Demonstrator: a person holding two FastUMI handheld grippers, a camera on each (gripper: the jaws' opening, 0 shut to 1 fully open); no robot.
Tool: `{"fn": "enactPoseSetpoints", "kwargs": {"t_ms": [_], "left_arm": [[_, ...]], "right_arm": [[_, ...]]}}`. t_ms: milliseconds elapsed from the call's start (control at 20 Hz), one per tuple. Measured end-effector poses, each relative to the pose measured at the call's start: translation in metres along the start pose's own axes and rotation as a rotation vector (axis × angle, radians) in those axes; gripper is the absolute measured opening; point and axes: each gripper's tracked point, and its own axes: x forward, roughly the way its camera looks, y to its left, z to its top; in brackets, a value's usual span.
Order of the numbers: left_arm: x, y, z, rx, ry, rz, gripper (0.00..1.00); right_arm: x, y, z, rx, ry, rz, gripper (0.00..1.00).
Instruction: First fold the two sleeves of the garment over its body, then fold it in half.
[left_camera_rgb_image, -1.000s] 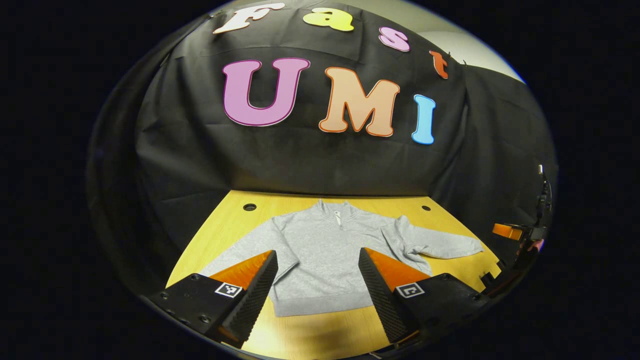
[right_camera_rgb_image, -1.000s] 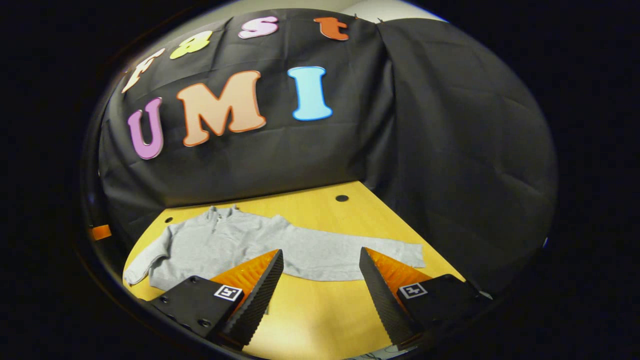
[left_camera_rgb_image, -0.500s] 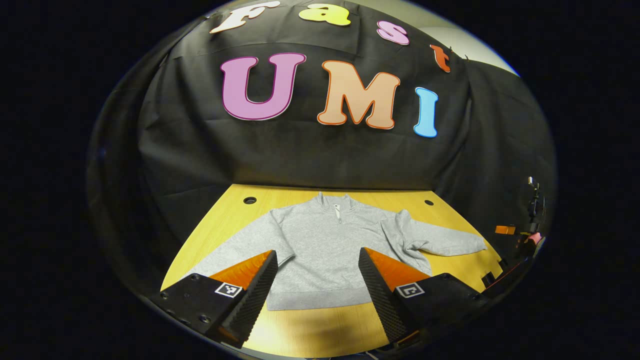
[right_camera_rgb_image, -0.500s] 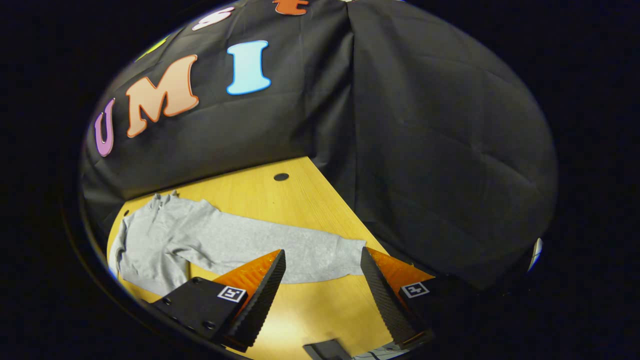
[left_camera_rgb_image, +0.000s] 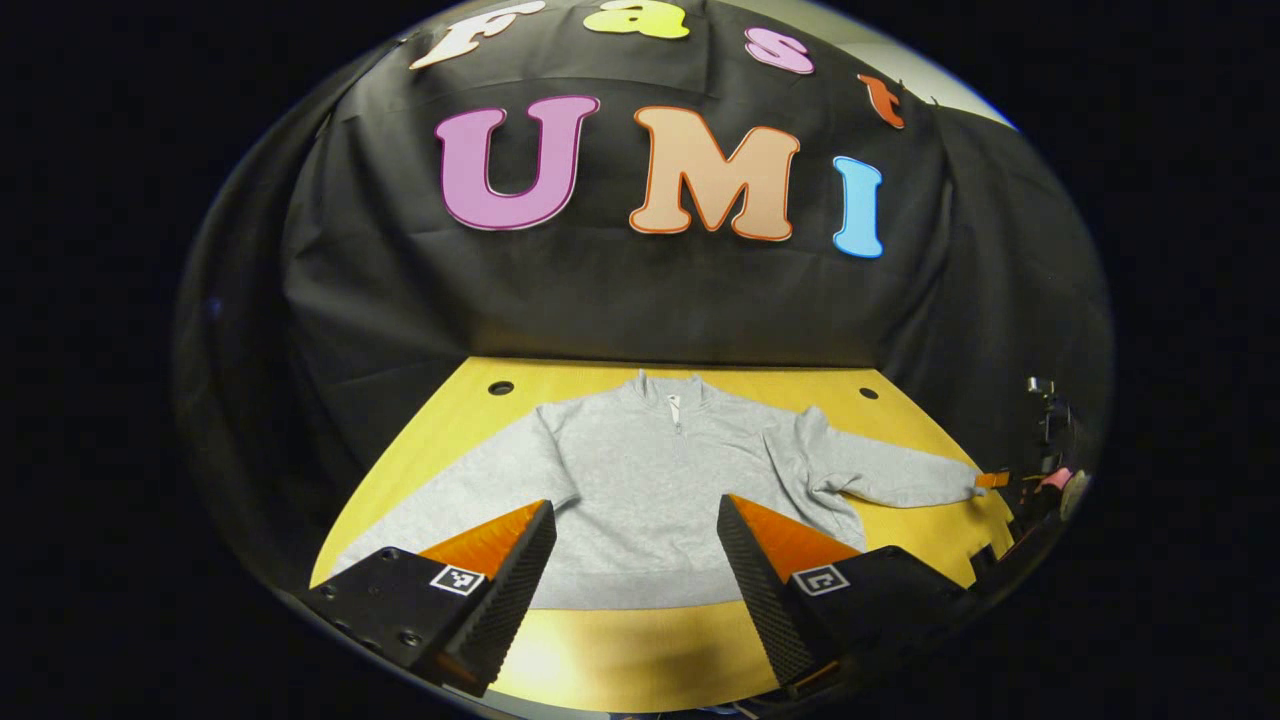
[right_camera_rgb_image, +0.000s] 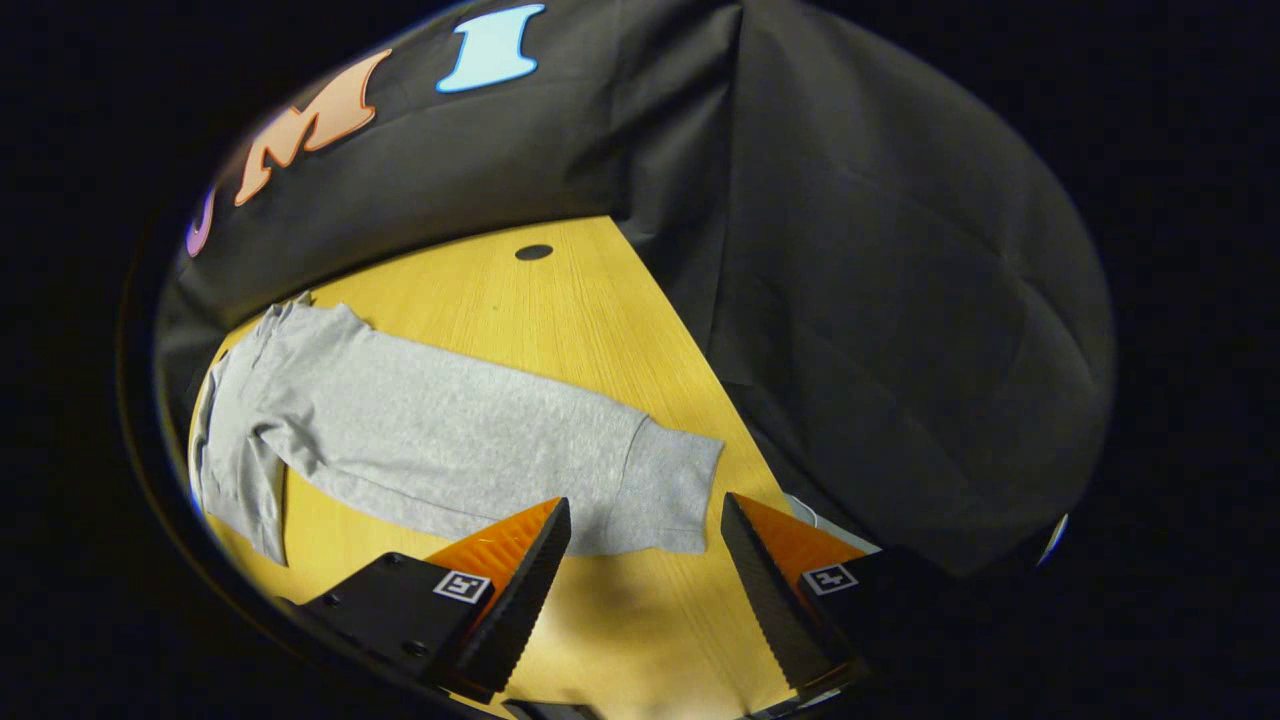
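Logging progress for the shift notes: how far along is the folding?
Nothing is folded yet: the sweatshirt lies flat on the table, both sleeves spread out. In hand: the right gripper, open, is at the right sleeve's cuff, not gripping it. The left gripper hangs open over the hem. Left: both sleeve folds, then the half fold.

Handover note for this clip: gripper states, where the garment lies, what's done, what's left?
Left gripper: open, holding nothing, above the near hem of the grey sweatshirt.
Right gripper: open, holding nothing, fingers either side of the right sleeve's cuff.
Sweatshirt lies flat on the wooden table, both sleeves spread outward.
Done: nothing folded.
Left: fold both sleeves over the body, then fold in half.
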Motion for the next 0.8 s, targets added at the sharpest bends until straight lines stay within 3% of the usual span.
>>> {"fn": "enactPoseSetpoints", "kwargs": {"t_ms": [400,600,800], "left_arm": [[0.001,-0.019,-0.006,0.002,0.012,0.013,0.95],[0.000,-0.015,-0.010,-0.030,0.014,0.042,0.95],[-0.001,-0.013,-0.012,-0.052,0.018,0.050,0.95]], "right_arm": [[0.021,0.003,-0.011,0.013,0.074,0.067,0.94],[0.020,0.010,-0.014,0.040,0.082,0.102,0.70],[0.016,0.021,-0.015,0.032,0.082,0.127,0.29]]}}
